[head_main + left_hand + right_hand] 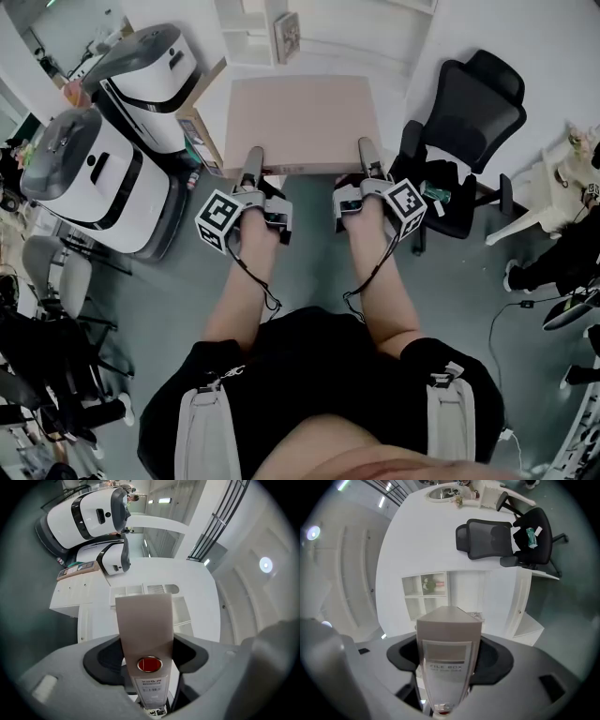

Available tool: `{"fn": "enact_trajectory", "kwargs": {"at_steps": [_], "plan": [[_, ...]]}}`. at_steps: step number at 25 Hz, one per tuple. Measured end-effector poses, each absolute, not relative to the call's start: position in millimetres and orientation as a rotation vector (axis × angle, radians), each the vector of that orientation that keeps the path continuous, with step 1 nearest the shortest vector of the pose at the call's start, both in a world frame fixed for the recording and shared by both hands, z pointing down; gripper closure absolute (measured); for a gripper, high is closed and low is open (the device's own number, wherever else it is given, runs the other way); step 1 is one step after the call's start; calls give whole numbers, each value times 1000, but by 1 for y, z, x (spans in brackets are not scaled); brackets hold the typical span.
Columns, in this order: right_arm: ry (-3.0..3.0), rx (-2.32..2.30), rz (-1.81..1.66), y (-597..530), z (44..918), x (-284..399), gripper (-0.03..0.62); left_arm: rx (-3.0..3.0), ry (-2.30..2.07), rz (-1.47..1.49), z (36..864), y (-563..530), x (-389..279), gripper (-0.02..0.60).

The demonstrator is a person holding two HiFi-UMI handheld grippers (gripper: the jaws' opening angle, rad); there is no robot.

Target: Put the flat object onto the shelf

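A flat beige file box [300, 122] is held level in front of me, over the grey floor. My left gripper [251, 171] is shut on its near edge towards the left, and my right gripper [368, 161] is shut on the same edge towards the right. In the left gripper view the file box [143, 620] stands edge-on between the pads of the left gripper [145, 654], with a red round sticker facing the camera. The right gripper [447, 663] clamps the labelled spine of the file box [447, 625]. A white shelf [251, 33] with open compartments stands against the wall beyond the box.
Two large white-and-grey machines [94, 178] [150, 75] stand on the left. A black office chair [469, 117] is at the right, close to the box. A white chair [548, 187] and a person's legs [553, 262] are at the far right.
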State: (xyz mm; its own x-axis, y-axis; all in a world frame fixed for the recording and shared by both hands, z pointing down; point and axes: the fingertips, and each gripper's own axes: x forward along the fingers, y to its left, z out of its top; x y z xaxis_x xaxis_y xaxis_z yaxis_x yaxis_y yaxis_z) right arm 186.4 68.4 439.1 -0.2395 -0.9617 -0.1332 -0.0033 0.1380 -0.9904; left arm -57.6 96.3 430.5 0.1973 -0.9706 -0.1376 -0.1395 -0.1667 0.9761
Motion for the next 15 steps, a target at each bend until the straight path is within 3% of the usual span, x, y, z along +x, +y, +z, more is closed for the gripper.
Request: {"fn": "enact_trajectory", "kwargs": {"at_steps": [4,15], "plan": [[1466,-1006,-1263,63,432,150,307,1515,-1086,-1104,426,90,-94,287],[1487,-1011,-1234,62,434,142,308,1538,-1049,-1109,431,86,-102,288]]}}
